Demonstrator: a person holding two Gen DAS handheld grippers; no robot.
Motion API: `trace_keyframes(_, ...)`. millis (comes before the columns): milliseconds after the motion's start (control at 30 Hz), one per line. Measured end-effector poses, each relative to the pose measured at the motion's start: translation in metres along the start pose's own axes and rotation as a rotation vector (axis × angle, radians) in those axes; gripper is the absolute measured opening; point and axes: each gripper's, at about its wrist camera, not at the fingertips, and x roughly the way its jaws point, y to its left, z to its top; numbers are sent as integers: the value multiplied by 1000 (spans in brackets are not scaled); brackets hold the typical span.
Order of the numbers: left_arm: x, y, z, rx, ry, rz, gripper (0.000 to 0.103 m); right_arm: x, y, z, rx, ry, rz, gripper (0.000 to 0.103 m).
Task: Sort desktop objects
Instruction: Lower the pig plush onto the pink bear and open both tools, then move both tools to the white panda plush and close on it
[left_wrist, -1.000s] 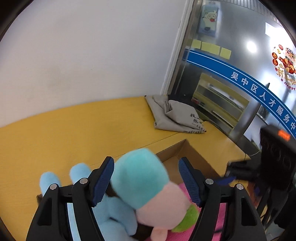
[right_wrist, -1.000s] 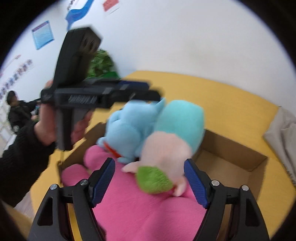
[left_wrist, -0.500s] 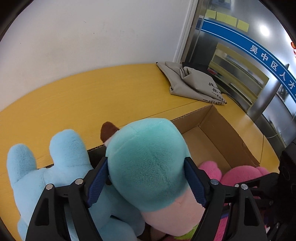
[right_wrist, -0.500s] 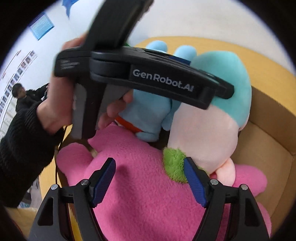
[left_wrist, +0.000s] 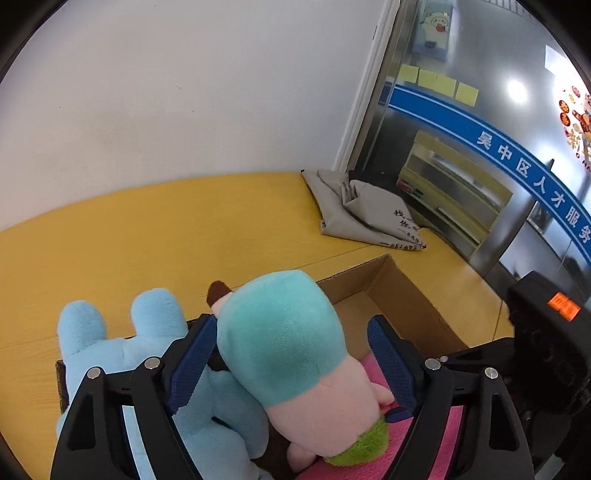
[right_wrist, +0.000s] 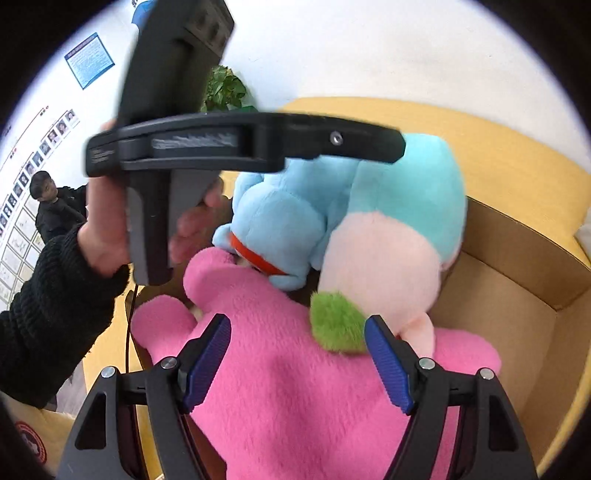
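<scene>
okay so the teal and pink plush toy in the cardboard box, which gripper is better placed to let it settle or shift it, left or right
Left, probably. The left gripper is open with the teal and pink plush toy between its fingers, over the cardboard box. The right gripper is open over the pink plush, with that toy beyond its fingertips.

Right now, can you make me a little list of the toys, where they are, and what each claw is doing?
box: cardboard box on the yellow table
toys in box: teal and pink plush, light blue plush, pink plush
left claw: open, fingers either side of the teal and pink plush
right claw: open, over the pink plush
also on table: grey cloth bag
</scene>
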Motion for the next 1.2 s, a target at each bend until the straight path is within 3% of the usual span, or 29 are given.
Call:
trace_keyframes(233, 64, -2, -6, 27, 110, 62, 87, 23, -16, 2, 49, 75, -12, 77)
trace_keyframes(333, 77, -2, -12, 35, 124, 75, 93, 30, -22, 1, 63, 97, -15, 77)
trace_keyframes(500, 72, -8, -17, 44, 121, 76, 94, -12, -6, -13, 18, -45, 26, 77)
trace_keyframes(633, 34, -15, -20, 21, 77, 16, 91, -63, 13, -37, 3, -190, -16, 77)
trace_keyframes(800, -71, -30, -46, 11, -54, -84, 92, -145, 28, -90, 10, -311, -90, 78)
trace_keyframes(867, -109, -37, -65, 1, -89, -82, 93, -178, 32, -118, 33, -343, -102, 78)
trace_keyframes(1067, -164, -80, -145, -30, -72, -149, 97, -254, 46, -182, 86, -405, -72, 79)
trace_keyframes(1200, -162, -121, -206, -75, -23, -247, 98, -240, 59, -236, 132, -332, -72, 79)
